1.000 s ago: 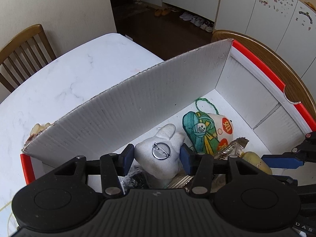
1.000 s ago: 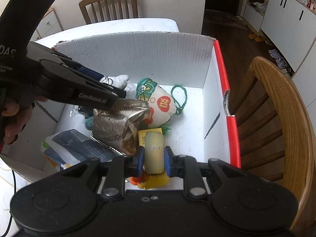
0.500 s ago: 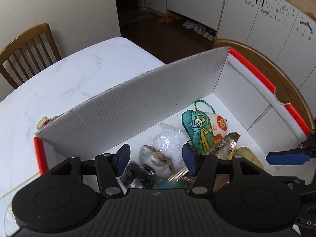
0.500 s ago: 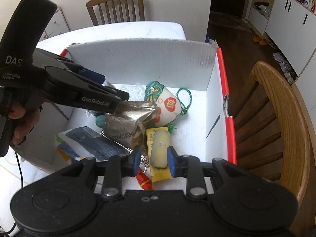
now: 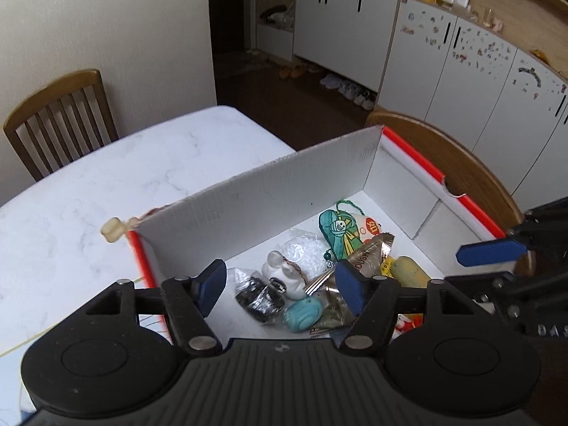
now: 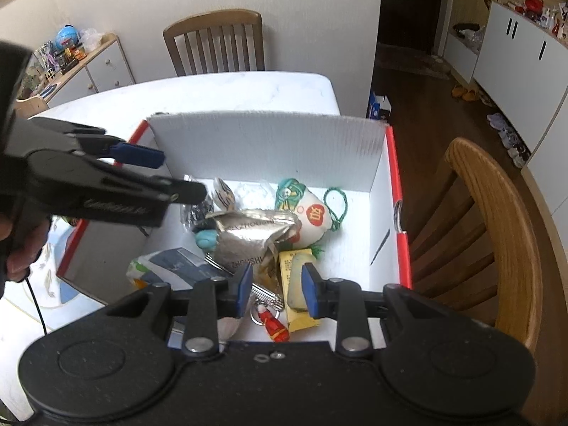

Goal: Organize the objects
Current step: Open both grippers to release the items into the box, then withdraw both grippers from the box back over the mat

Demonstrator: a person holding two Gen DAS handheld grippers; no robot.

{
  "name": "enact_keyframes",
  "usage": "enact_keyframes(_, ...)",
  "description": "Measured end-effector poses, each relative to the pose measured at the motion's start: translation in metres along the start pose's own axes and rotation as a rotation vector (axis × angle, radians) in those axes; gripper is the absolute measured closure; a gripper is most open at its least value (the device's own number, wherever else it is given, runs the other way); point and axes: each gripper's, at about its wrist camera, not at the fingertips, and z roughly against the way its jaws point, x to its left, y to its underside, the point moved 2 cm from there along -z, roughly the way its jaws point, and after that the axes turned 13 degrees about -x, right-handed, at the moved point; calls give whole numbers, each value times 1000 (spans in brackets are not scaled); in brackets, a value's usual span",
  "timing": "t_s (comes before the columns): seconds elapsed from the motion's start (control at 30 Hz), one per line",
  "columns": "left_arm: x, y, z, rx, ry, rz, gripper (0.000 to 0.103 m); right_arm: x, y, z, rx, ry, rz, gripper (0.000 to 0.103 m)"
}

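A white cardboard box with red edges (image 5: 284, 191) (image 6: 269, 142) sits on the marble table and holds several small things. A white plush figure (image 5: 282, 273) lies in it beside a green and white pouch (image 5: 342, 230) (image 6: 312, 214), a silver foil packet (image 6: 252, 238) and a pale yellow cylinder (image 5: 411, 271) (image 6: 298, 277). My left gripper (image 5: 280, 285) is open and empty above the box. My right gripper (image 6: 277, 293) is open and empty above the yellow cylinder. Each gripper shows in the other's view.
A small cream object (image 5: 113, 230) lies on the table (image 5: 106, 184) just outside the box's left corner. Wooden chairs stand at the far side (image 6: 216, 42) and at the right of the box (image 6: 497, 220). White cabinets (image 5: 443, 56) line the far wall.
My left gripper let go of the white plush figure and my right let go of the yellow cylinder. Both lie in the box, and both grippers have risen and opened.
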Motion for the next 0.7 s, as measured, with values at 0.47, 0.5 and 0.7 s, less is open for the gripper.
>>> enact_keyframes(0.47,60,15,91,-101,-61,62,28,50,-13,26,-75,-38,2,53)
enact_keyframes(0.5,66,17,97,-105,-70,67,28,56,-14,27,-77,-41,4,52)
enact_keyframes(0.7,100,34,126,-112,-101,95,25,88,-20,26,-91,-61,9,41)
